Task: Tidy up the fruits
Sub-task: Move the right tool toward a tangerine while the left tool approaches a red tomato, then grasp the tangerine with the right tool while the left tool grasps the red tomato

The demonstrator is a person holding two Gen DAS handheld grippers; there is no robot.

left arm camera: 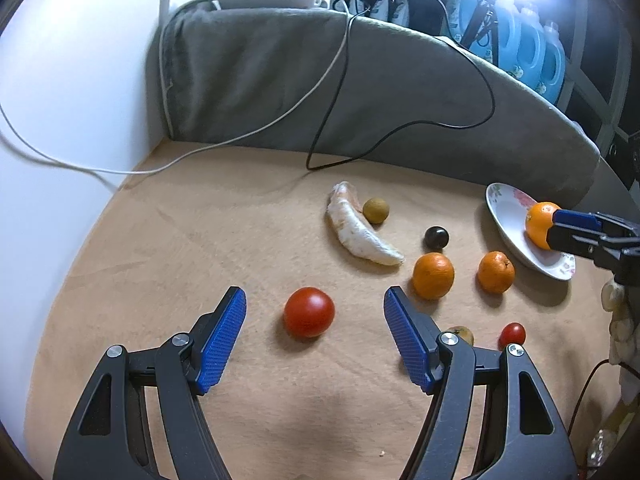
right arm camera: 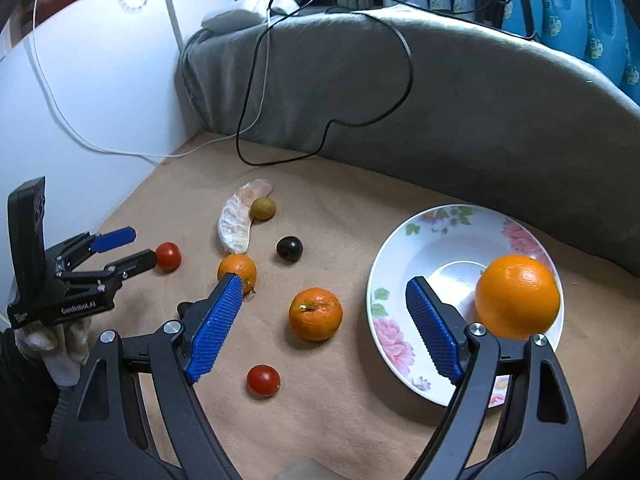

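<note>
On the tan cloth point(left arm camera: 160, 280), the pomelo segment point(left arm camera: 360, 232) lies flat, long axis running from far-left to near-right. Left gripper point(left arm camera: 315, 316) fingers stand apart around the large tomato point(left arm camera: 309, 312). Right gripper point(right arm camera: 324, 304) fingers stand apart, empty; an orange point(right arm camera: 518, 296) rests on the floral plate point(right arm camera: 400, 248).

Left gripper point(left arm camera: 314, 308): jaws spread wide, nothing between the blue pads point(left arm camera: 222, 340), fingers pointing forward and angled down toward the surface. Seen from the right wrist view it sits low on the left, body tilted, gloved left hand point(right arm camera: 60, 344) wrapped under its handle. Right gripper point(right arm camera: 326, 308): jaws also wide apart, pads clear of any contact, angled down. From the left wrist view its fingers enter from the right edge, roughly level.
</note>
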